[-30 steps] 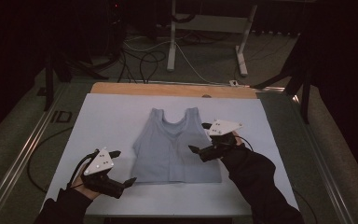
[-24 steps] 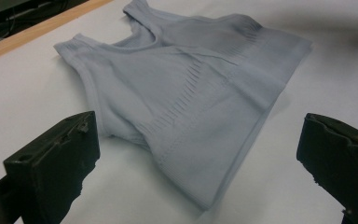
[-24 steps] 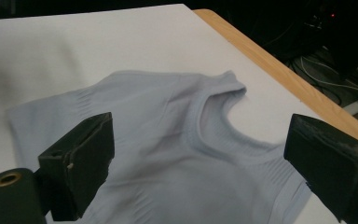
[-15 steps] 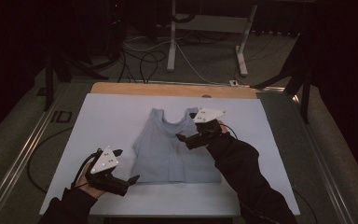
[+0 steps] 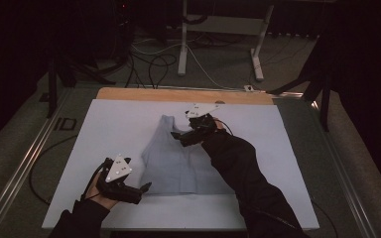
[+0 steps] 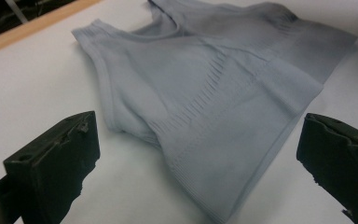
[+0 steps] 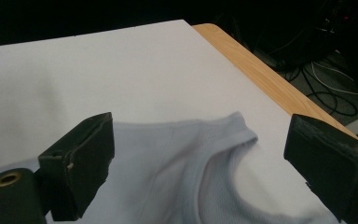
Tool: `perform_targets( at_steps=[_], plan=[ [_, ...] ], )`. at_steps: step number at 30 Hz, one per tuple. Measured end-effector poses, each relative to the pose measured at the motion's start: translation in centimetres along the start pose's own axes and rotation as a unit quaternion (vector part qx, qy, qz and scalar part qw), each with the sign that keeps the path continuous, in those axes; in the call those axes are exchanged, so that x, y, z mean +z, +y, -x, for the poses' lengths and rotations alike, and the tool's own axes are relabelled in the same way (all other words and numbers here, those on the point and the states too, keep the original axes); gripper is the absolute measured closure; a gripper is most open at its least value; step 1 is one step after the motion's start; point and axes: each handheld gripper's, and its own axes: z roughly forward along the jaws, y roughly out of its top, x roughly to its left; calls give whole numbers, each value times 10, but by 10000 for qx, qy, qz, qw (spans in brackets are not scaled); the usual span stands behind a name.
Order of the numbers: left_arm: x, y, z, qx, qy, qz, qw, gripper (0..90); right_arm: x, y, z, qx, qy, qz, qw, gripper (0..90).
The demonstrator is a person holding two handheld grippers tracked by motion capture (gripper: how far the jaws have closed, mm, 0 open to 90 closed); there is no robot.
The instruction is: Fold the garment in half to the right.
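Note:
A pale grey-blue tank top [image 5: 178, 161] lies flat in the middle of the white table cover [image 5: 109, 134], straps toward the far side. My left gripper [image 5: 143, 191] rests at the garment's near left hem corner. In the left gripper view it [image 6: 198, 140] is open, and the hem and side of the top [image 6: 205, 93] lie between and beyond the jaws. My right gripper [image 5: 177, 139] reaches over the neckline, the sleeve lying across the top's right half. In the right gripper view it [image 7: 200, 140] stands open above the left strap and neck curve [image 7: 233, 135].
A strip of wooden table edge [image 5: 178, 95] borders the white cover on the far side. Behind it on the floor are white stand legs [image 5: 183, 44] and several cables [image 5: 154, 64]. A metal rail [image 5: 25, 163] runs along the table's left.
My right gripper has moved from the garment's right edge toward the far left, over the neckline. My left gripper has shifted slightly right, toward the hem corner.

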Motion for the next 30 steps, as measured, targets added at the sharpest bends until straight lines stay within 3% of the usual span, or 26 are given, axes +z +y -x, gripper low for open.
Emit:
perform_targets(
  at_steps=[2,8,14,20,30],
  plan=[
    [2,-1,0,-98,-81,4,9999,5,7,3,1,17,6,8,10000,86],
    [9,-6,3,-223,-41,-48,9997,5,26,11,5,77,23,-50,10000,86],
    [16,-9,6,-180,155,-114,9997,5,45,12,7,169,70,-134,9997,86],
    [24,-9,7,-175,110,-367,9991,5,62,12,12,451,113,-247,9986,86],
    [37,-14,3,-368,-61,-725,9967,6,84,13,19,618,106,-472,9969,86]
  ],
)
